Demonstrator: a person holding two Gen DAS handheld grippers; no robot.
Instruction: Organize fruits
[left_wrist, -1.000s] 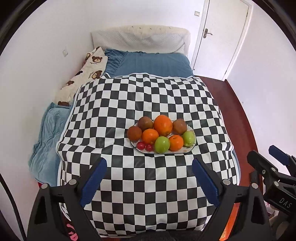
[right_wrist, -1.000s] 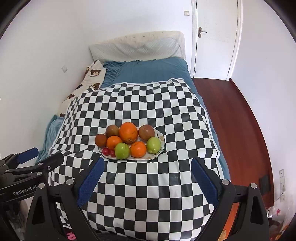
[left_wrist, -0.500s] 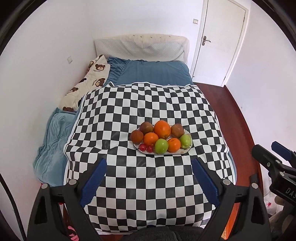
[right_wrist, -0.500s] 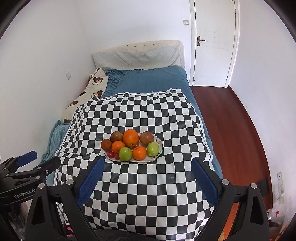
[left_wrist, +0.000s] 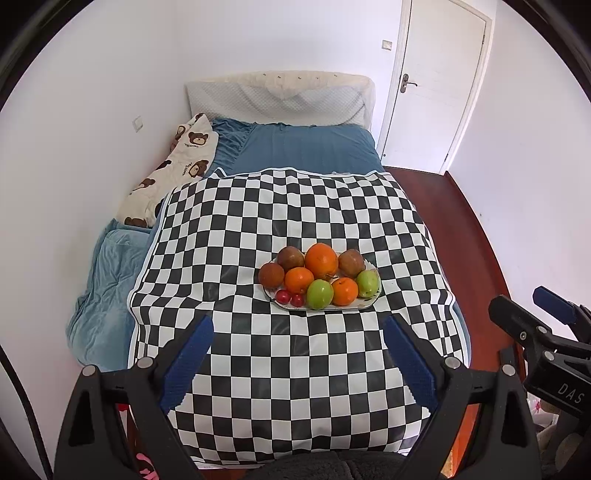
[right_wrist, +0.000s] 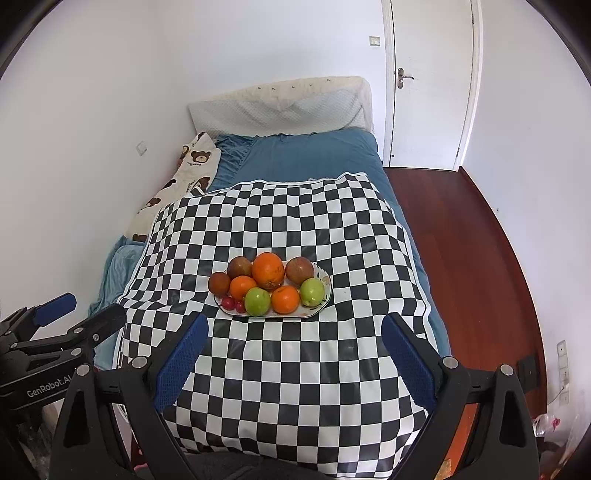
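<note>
A white oval plate (left_wrist: 364, 305) (right_wrist: 323, 275) sits on a black-and-white checkered cloth (left_wrist: 295, 362) (right_wrist: 288, 369) on a bed. It holds a large orange (left_wrist: 321, 261) (right_wrist: 268, 270), two smaller oranges (left_wrist: 299, 279), two green apples (left_wrist: 320, 294) (right_wrist: 257, 301), three brown-red fruits (left_wrist: 271, 275) and two small red fruits (left_wrist: 283, 296). My left gripper (left_wrist: 298, 334) is open and empty, held back above the cloth's near part. My right gripper (right_wrist: 294, 332) is open and empty, likewise short of the plate. Each gripper shows at the other view's edge.
The bed has a blue sheet (left_wrist: 306, 151), a white headboard cushion (left_wrist: 280, 98) and a bear-print pillow (left_wrist: 170, 177) by the left wall. A crumpled blue blanket (left_wrist: 103, 291) lies left. A red wood floor (right_wrist: 472, 258) and white door (right_wrist: 432, 81) are right.
Both grippers have pulled back and up from the plate, so the fruit looks smaller and more of the room shows. Both stay open. The fruit has not moved.
</note>
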